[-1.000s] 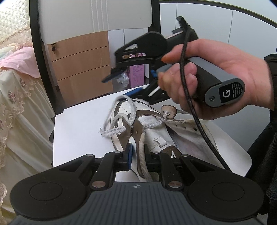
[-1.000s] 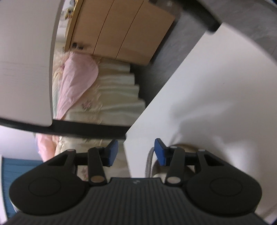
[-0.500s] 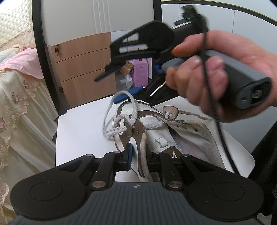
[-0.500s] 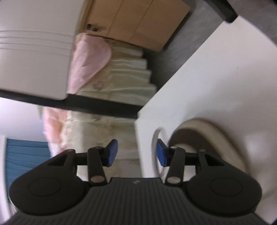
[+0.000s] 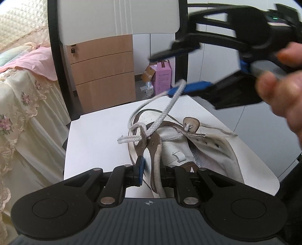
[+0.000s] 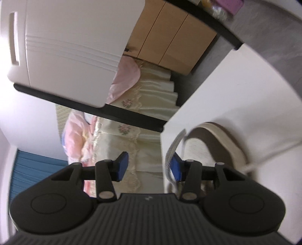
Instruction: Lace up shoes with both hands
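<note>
A white shoe point(image 5: 198, 143) with brown eyelet flaps lies on a white table point(image 5: 98, 135). My left gripper point(image 5: 152, 167) is shut on the near eyelet flap, with a strand of white lace between its pads as well. A loop of the lace point(image 5: 166, 111) rises from the shoe and hangs over the lower blue finger of my right gripper point(image 5: 162, 75), whose jaws stand wide apart above the toe. In the right wrist view, the lace point(image 6: 170, 152) runs along the inner side of one finger of the right gripper point(image 6: 149, 165), beside the shoe's toe point(image 6: 213, 143).
A hand point(image 5: 279, 88) holds the right gripper at the upper right. Behind the table are a white chair back point(image 5: 117, 17), wooden drawers point(image 5: 103, 75) and a pink box point(image 5: 163, 75). A bed with a lace cover point(image 5: 22, 98) stands on the left.
The right gripper has risen and swung to the right, drawing the lace loop up off the shoe on its lower finger. The left gripper has kept its hold in place.
</note>
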Available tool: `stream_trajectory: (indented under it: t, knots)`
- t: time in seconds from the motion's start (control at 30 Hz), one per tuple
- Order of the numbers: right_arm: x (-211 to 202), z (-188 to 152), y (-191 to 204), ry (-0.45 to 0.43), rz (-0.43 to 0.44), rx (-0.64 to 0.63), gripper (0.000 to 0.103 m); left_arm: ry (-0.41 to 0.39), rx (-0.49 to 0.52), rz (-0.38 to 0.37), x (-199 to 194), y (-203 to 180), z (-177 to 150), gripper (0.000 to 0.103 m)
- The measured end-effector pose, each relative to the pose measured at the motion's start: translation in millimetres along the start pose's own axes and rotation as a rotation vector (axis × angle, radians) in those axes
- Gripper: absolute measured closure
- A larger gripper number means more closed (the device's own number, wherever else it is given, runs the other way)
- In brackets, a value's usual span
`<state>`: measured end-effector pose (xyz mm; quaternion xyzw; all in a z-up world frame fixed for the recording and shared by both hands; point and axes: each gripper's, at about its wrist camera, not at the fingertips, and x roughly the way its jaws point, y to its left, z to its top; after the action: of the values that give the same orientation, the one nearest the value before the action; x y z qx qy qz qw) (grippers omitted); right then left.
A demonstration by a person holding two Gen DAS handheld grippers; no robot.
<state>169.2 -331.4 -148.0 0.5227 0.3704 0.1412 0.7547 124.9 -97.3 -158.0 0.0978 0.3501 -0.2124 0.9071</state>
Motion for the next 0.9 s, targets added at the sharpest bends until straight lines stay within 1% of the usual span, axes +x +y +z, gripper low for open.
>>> stream_trajectory:
  t: [0.07,0.17,0.23,0.33,0.43,0.5,0.57,0.7,0.8,0.9]
  knots:
    - [-11,-8,0,-0.028,-0.03,-0.021,0.053,0.0,-0.011,0.003,-1,1,-1,0.088]
    - [-32,-22,3,-0.143,-0.079,-0.049,0.053,-0.018,-0.021,0.007,-5,0,-4,0.09]
    - [-41,-31,7,-0.185,-0.071,-0.078,0.053,-0.031,-0.011,0.012,-10,-4,-6,0.091]
    - [-49,-47,12,-0.218,-0.075,-0.158,0.053,-0.035,0.024,0.005,-11,-7,-6,0.093]
    - [-48,-62,16,-0.2,-0.087,-0.238,0.053,-0.031,0.025,-0.023,-11,-5,-6,0.093]
    - [-43,-68,21,-0.151,-0.088,-0.284,0.053,-0.029,0.04,-0.038,-12,-6,-6,0.093]
    - [-35,-68,32,-0.09,-0.108,-0.363,0.053,-0.029,0.054,-0.039,-11,-7,-6,0.093]
    - [5,-54,65,0.079,-0.224,-0.562,0.053,-0.034,0.058,-0.006,-12,-12,-7,0.093]
    - [48,-46,86,0.265,-0.302,-0.69,0.054,-0.038,0.054,0.003,-11,-12,-9,0.093]
    - [96,-51,93,0.434,-0.421,-0.81,0.053,-0.037,0.043,0.004,-11,-12,-9,0.092]
